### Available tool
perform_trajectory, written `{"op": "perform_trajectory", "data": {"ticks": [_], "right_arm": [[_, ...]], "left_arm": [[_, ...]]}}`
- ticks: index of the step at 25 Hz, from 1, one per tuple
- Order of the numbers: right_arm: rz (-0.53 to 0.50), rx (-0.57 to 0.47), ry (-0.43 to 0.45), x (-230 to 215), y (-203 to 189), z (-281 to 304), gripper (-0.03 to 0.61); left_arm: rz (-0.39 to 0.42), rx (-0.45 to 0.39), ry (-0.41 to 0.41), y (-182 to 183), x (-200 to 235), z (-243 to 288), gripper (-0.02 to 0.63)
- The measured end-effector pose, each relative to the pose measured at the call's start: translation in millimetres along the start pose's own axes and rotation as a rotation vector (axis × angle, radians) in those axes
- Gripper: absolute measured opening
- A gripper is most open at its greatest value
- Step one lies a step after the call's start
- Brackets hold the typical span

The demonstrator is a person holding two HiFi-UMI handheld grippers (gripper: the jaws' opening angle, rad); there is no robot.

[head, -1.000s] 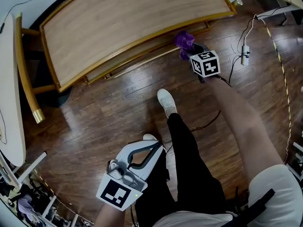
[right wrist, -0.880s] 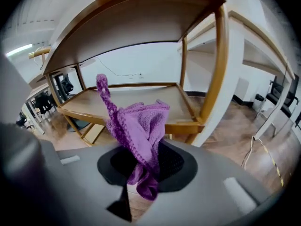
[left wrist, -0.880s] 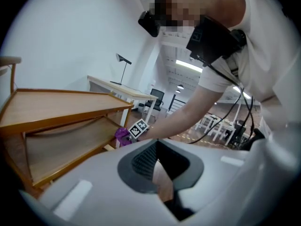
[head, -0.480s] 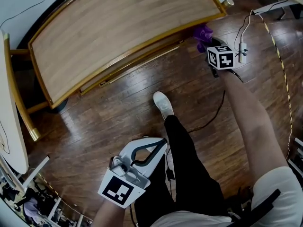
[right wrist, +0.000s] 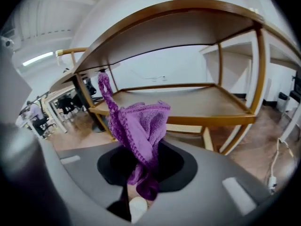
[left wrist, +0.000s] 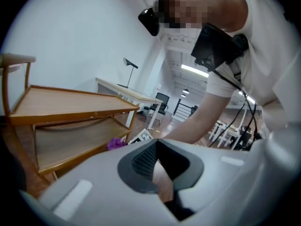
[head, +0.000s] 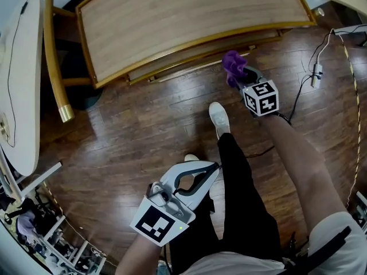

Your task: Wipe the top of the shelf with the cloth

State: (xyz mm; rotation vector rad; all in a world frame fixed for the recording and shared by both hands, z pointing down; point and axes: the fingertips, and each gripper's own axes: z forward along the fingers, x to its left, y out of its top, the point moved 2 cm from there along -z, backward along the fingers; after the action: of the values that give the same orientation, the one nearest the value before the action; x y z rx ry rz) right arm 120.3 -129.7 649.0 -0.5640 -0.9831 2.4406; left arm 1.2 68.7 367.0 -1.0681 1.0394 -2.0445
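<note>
**Cloth (head: 231, 67) pinched in right gripper (head: 241, 78), just off the shelf's front edge**

The purple cloth is bunched and stands up out of the right gripper's jaws, which are pressed onto its lower end. In the right gripper view the cloth (right wrist: 141, 126) rises from between the dark pads, with one thin corner sticking up higher than the rest.

From the head view the wooden shelf (head: 189, 22) lies ahead of the person, its top bare and pale with a darker rim. The cloth sits just in front of the shelf's long front edge, over the floor (head: 132, 136), and does not touch the top. The right gripper view looks in under the top at the lower board (right wrist: 188, 102), so the cloth is below the level of the top surface.

The left gripper (head: 207, 171) hangs low and close to the person's body, well apart from the shelf. Its jaws are pressed together with nothing between them. Its own view looks across the room at the shelf, with the cloth small beyond it.

A white shoe (head: 219, 118) stands on the floor between the two grippers. A cable (head: 301, 90) trails over the floor to the right of the right gripper.
</note>
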Motion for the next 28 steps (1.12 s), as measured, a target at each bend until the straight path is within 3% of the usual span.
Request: {"op": "perform_trajectory", "data": {"ticks": [7, 13, 21, 28], "right_arm": [[-0.132, 0.052, 0.289, 189.2, 2.5, 80.4, 0.1], [-0.242, 0.083, 0.401, 276.6, 14.4, 132.7, 0.1], [-0.262, 0.121, 0.372, 289.6, 16.3, 169.2, 0.1], [-0.225, 0.123, 0.26, 215.9, 15.4, 155.5, 0.1]], "left_arm": [[-0.051, -0.044, 0.166, -21.8, 10.8, -71.1, 0.018], [-0.09, -0.103, 0.282, -35.2, 19.4, -117.8, 0.018], [-0.133, -0.102, 0.297, -63.2, 18.5, -136.4, 0.018], [-0.107, -0.09, 0.215, -51.5, 25.3, -109.5, 0.018]]}}
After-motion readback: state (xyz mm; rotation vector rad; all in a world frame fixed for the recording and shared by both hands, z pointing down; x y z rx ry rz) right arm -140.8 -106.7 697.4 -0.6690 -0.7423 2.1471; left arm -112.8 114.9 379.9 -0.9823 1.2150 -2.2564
